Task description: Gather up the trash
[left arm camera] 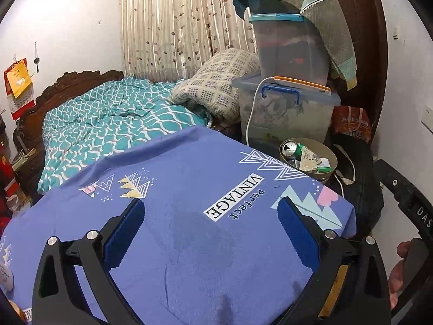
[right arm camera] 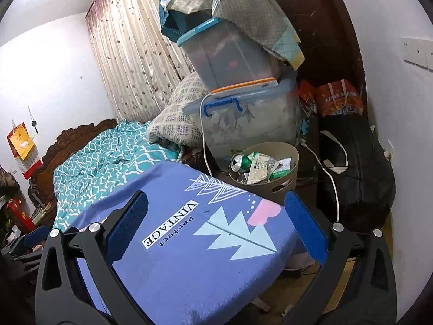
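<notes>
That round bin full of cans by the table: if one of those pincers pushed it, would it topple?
Probably it would slide or tip easily: the waste bin looks like thin plastic, so likely light. The green can and wrappers piled near its rim might spill. The storage box behind may stop it.

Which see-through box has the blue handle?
The lower storage box, under the taller teal-lidded box. Its blue handle faces us.
</notes>
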{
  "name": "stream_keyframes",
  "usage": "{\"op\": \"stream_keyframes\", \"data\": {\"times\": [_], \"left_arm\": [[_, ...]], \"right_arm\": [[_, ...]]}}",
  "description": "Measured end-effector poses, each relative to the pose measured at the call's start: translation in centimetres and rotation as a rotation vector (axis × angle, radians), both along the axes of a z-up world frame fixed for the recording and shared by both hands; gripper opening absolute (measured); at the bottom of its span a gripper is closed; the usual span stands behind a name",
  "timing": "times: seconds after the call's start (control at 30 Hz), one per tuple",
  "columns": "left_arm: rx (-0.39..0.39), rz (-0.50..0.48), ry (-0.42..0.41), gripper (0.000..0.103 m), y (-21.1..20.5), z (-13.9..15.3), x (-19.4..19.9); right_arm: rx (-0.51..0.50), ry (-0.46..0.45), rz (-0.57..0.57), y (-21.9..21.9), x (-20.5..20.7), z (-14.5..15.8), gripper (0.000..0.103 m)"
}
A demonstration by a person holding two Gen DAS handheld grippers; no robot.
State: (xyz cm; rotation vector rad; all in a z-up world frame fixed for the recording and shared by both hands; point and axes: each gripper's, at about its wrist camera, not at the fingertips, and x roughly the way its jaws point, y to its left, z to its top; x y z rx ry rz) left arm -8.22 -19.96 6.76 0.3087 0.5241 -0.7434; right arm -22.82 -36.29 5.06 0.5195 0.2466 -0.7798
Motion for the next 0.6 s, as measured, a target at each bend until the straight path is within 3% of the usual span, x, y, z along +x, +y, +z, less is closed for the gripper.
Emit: {"op": "stream_keyframes", "data": {"times": [0.6], "left_arm": [[0.019,0.004,0.015,0.095,0.34,-0.16,-0.49]], "right_arm": [[-0.016,0.011,0.017,0.93,-0.05,0.27,0.100]]}}
